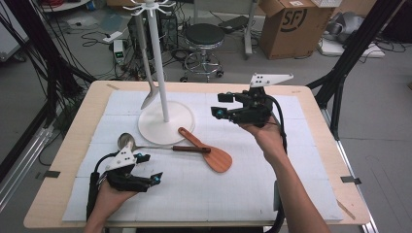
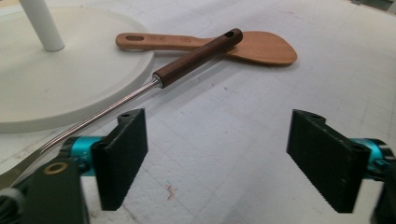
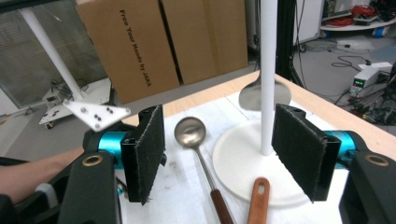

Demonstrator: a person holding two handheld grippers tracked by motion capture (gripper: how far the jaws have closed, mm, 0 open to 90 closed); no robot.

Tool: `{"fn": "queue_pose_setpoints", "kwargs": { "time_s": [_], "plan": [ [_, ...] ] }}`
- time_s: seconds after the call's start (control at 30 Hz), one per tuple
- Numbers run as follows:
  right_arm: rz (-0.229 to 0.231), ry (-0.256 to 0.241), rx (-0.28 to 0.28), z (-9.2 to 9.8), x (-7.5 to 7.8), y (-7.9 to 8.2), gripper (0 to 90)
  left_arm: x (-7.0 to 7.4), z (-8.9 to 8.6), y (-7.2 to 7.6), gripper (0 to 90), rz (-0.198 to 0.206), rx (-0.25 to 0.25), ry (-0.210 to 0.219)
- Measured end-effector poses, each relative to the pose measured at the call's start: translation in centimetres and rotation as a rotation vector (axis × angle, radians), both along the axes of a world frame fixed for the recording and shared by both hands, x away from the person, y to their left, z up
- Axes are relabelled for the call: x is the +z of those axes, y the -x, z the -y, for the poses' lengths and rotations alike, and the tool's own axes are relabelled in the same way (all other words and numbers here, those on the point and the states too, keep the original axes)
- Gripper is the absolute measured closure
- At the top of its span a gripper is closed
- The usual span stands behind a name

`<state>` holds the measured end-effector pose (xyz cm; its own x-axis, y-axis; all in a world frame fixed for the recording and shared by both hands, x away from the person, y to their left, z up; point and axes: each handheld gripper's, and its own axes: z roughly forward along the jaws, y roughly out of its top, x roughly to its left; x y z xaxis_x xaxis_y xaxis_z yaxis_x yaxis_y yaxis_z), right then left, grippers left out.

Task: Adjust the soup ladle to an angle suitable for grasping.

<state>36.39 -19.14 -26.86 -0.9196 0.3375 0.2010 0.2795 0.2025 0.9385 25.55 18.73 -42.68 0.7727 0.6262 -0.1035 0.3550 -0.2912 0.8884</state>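
Your tabletop (image 1: 68,165) carries a white stand (image 1: 165,124) with a round base toward its far edge, and the ladle (image 1: 160,147) lies just in front of that base, toward the near-left corner. Its long axis runs roughly parallel to the near edge: steel bowl at the left end, dark wooden handle pointing right, the handle's tip resting across the wooden spatula (image 1: 206,151). A metal turner (image 1: 150,99) already hangs on the stand.

Your left hand-held gripper (image 1: 147,168) is clearly the nearer one. It sits just toward the near edge from the ladle's bowl, jaws spread wide and holding nothing; in the left gripper view the thin steel shaft (image 2: 112,105) passes just beyond its left pad (image 2: 122,156). Your right hand-held gripper (image 1: 222,105) hovers near the far-right part of the tabletop, also wide open and empty, looking back at the ladle's bowl (image 3: 190,132).

The ladle looks slim: polished round bowl, narrow steel shaft, brown handle with a hanging hole at its end
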Motion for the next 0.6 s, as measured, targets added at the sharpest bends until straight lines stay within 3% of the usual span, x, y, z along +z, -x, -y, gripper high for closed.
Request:
{"fn": "queue_pose_setpoints", "kwargs": {
  "time_s": [0.23,0.6],
  "plan": [
    [-0.014,0.018,-0.008,1.2,-1.9,1.2,31.4,0.2,0.3,-0.4,28.9,-0.004,-0.005,0.002],
    [-0.029,-0.001,-0.057,3.9,-4.5,3.3,30.5,1.0,0.7,-1.6,40.7,0.007,0.004,-0.026]
  ]
}}
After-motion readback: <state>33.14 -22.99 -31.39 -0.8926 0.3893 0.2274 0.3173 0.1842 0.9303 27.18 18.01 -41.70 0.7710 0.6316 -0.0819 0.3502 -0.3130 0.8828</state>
